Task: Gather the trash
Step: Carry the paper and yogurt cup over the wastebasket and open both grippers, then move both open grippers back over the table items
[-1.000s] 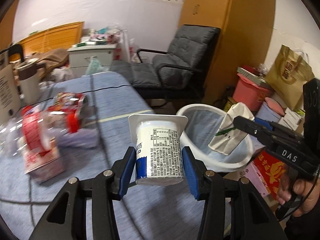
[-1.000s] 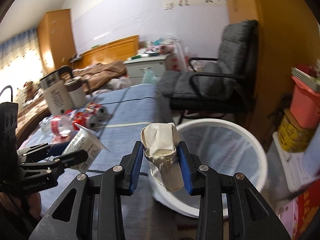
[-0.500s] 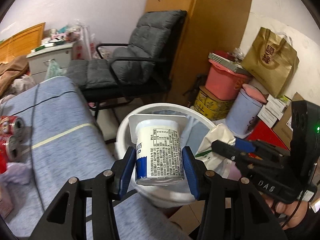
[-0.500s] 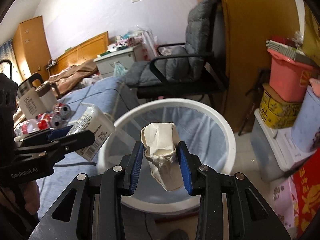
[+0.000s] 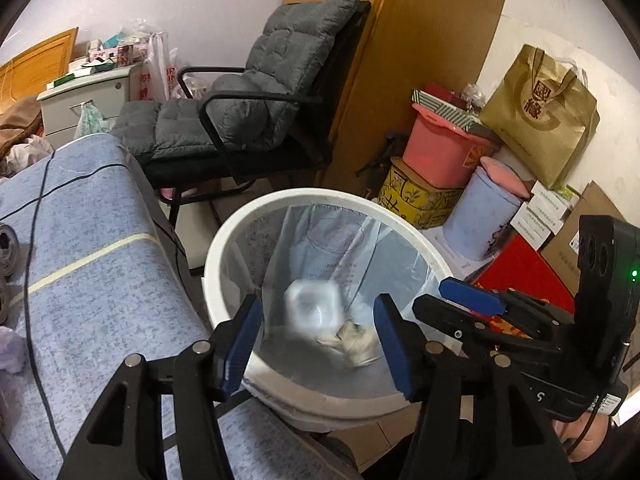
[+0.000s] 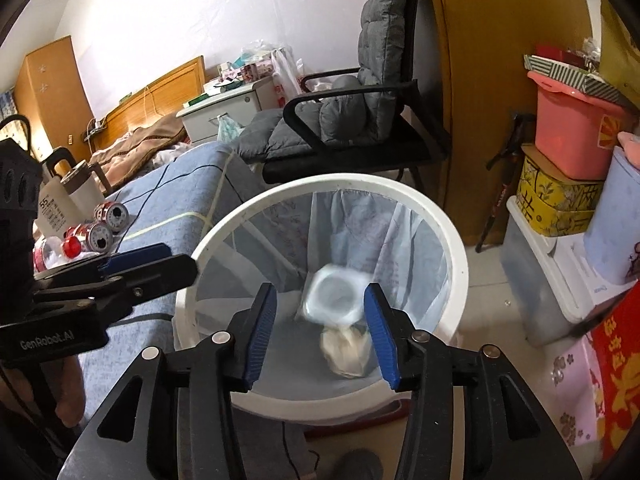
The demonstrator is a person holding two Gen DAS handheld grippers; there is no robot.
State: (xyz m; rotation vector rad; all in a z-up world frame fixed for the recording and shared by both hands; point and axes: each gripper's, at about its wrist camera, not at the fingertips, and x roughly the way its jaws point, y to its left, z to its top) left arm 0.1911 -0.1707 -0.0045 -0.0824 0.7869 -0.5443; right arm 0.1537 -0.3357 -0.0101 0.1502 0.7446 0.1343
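We hold both grippers over the white bin (image 5: 224,248), side by side. Our left gripper (image 5: 318,338) and right gripper (image 6: 320,326) both gape wide, gripping nothing. The blurred yogurt cup (image 6: 338,294) and crumpled paper (image 6: 346,350) lie inside the lined bin.

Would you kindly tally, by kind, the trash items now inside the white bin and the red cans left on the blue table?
White plastic yogurt cup in the white round bin: 1
Crumpled beige paper carton in the bin: 1
Red drink cans, and, on the blue table: 2
Total: 4
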